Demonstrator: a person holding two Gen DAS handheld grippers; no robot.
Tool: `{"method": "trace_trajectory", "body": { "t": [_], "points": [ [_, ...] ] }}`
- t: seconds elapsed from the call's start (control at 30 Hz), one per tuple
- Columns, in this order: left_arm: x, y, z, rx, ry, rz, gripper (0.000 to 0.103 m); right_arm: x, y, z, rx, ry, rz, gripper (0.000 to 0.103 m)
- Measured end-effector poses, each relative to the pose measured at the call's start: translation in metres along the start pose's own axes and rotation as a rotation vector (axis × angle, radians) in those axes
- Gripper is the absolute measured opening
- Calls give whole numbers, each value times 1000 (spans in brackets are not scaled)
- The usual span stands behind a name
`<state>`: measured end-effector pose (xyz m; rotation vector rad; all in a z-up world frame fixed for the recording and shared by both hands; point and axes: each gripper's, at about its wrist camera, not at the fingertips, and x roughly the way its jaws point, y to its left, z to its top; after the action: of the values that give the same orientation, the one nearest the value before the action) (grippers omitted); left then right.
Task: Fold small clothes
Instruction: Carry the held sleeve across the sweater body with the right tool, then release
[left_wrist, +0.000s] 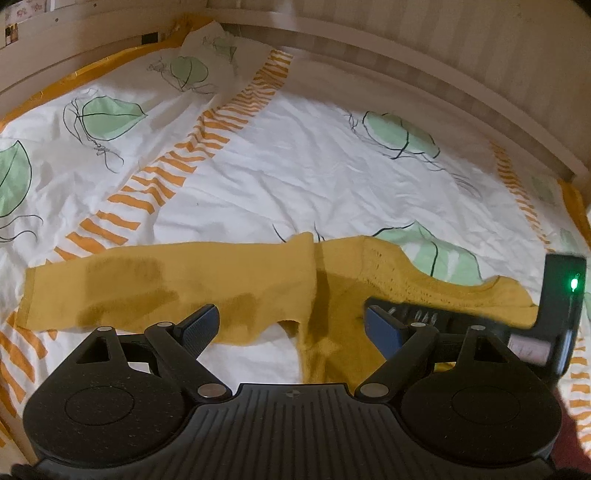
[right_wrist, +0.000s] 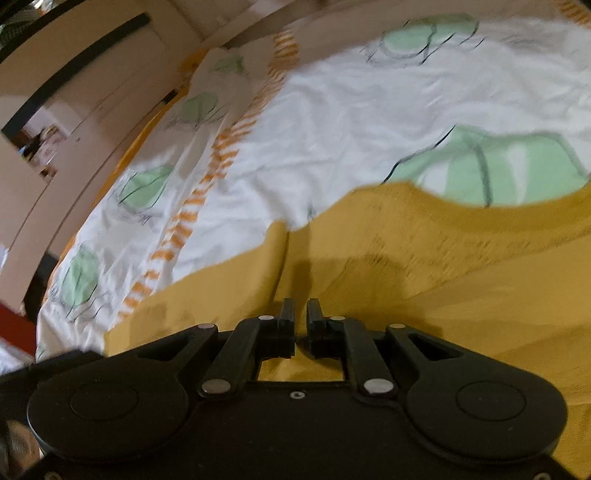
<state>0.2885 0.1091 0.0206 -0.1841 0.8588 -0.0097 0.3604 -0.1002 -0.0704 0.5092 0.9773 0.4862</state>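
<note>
A small mustard-yellow knit top (left_wrist: 207, 284) lies flat on the bed, one long sleeve stretched out to the left, body and neckline to the right. My left gripper (left_wrist: 291, 325) is open just above the garment near the armpit, its blue pads apart and holding nothing. The right gripper's body (left_wrist: 554, 314) shows at the right edge of the left wrist view, over the neckline. In the right wrist view the yellow top (right_wrist: 443, 266) fills the near field, and my right gripper (right_wrist: 301, 314) hovers low over it with jaws nearly closed, a narrow gap between them and no cloth in it.
The bed has a white cover (left_wrist: 314, 173) with green leaf prints and orange striped bands. A pale wooden bed frame (left_wrist: 443, 85) curves along the far side. Cupboard doors (right_wrist: 74, 110) stand at the left in the right wrist view.
</note>
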Motion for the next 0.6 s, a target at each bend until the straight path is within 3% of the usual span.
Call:
{"method": "trace_trajectory", "body": {
  "t": [0.03,0.1,0.17,0.4,0.53,0.6],
  "points": [
    [2,0,0,-1,4,0,86,-1,-1,-4,-2,-2,19,21],
    [7,-1,-1,-1,13,0,86,-7,-5,-9,-10,-8,40,34],
    [12,-3,-3,2,22,1,86,-20,-12,-12,-36,-30,32,64],
    [36,-13,-11,0,39,-67,86,-84,-54,-27,-158,-107,-123,82],
    [56,-23,-20,4,73,-131,86,-121,-87,-36,-166,-159,-211,102],
    [67,-30,-27,20,95,-143,86,-135,-102,-41,-155,-179,-238,103]
  ]
}}
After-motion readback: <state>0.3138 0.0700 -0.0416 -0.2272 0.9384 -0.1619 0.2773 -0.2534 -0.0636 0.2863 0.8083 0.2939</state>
